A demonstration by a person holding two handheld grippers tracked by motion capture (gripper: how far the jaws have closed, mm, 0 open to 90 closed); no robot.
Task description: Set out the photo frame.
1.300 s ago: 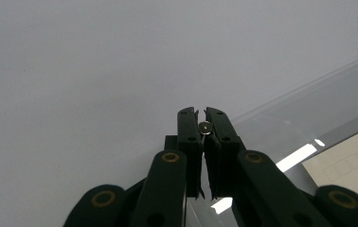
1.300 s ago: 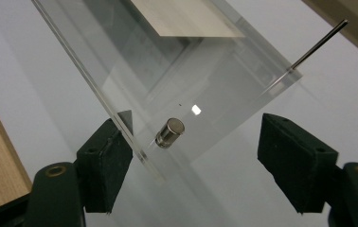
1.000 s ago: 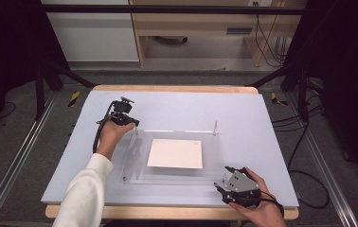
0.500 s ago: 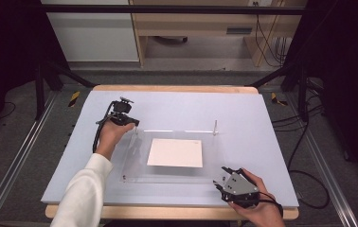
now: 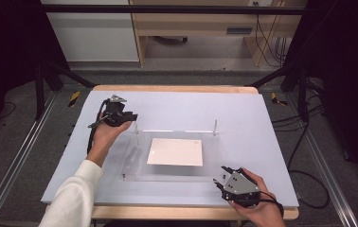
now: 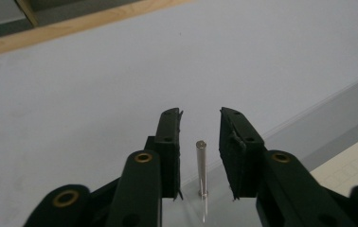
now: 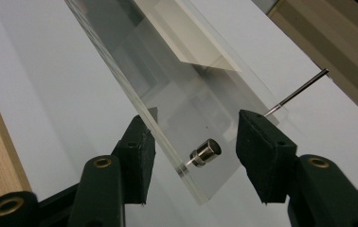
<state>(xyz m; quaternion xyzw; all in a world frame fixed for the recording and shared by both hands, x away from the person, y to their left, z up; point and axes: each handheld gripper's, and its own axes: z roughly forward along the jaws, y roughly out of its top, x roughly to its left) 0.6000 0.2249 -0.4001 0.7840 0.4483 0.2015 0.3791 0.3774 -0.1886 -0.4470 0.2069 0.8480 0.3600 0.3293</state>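
Left black two-jaw gripper [image 6: 201, 156] spread, just been opening, straddling a thin upright silver metal pin [image 6: 201, 168] without touching it; seen from the high view, at the far left corner of the clear acrylic plate [image 5: 134, 163]. Right black two-jaw gripper [image 7: 193, 158] at the plate's near right corner, jaws parted and just been closing, one on either side of the plate's edge, neither pad pressing yet. Between them, a short silver cylindrical standoff [image 7: 205, 151] set in that corner.

To do the step well, probably: line the right jaws squarely on the standoff, close gently, avoid tilting the plate (acrylic slips and scratches easily). Left gripper best lifted straight up off the pin.

No container present. Cream rectangular paper sheet [image 5: 175, 152] lying under the middle of the plate. Second thin pin [image 5: 215, 126] at the plate's far right corner.
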